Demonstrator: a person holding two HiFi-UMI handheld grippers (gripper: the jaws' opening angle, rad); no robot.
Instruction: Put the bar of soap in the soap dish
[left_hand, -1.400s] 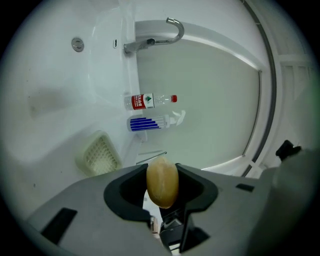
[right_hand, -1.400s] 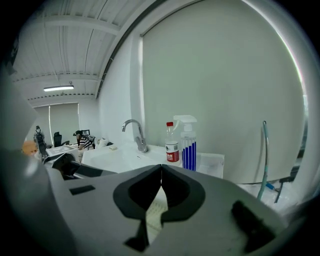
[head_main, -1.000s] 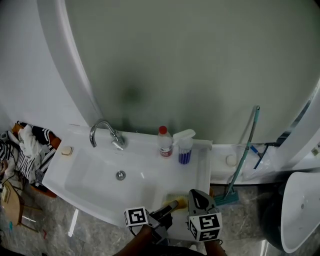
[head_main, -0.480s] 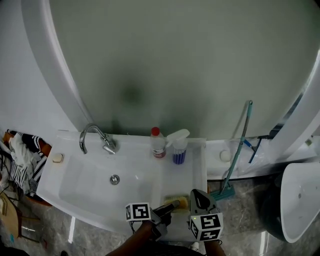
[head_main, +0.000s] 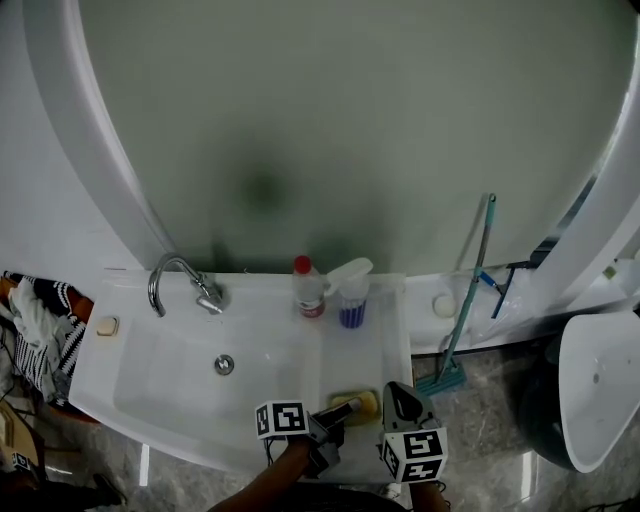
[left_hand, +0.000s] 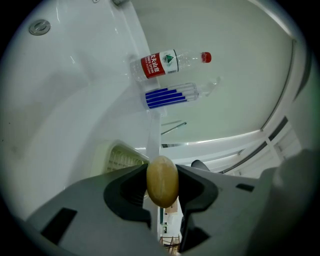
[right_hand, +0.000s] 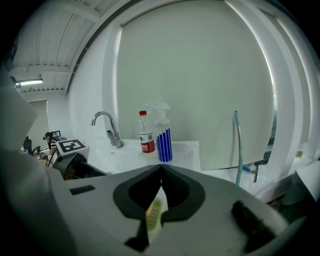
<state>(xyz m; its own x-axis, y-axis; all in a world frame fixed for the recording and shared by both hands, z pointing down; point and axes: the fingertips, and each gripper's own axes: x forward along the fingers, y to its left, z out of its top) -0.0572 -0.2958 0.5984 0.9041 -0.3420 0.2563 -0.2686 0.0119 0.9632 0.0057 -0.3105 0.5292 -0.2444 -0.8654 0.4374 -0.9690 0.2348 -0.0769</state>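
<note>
Bar of soap (left_hand: 162, 185): yellow-brown oval, clamped between jaws of left hand-held gripper (left_hand: 162, 169), just beside slotted soap dish (left_hand: 117, 157) on washbasin (head_main: 140, 385) front right rim. Right hand-held gripper (right_hand: 161, 169): jaws together, empty. Water bottle (head_main: 308, 290), spray bottle (head_main: 350, 298) at basin back.

Head view dim, flat, low contrast; dark blotch on the pale green wall panel (head_main: 262, 190). Gripper views: heavy fisheye, black vignetted corners. Right one: white ceiling strip light (right_hand: 29, 82) glows upper left. Grey left hand-held gripper (left_hand: 162, 181) soft up close.
</note>
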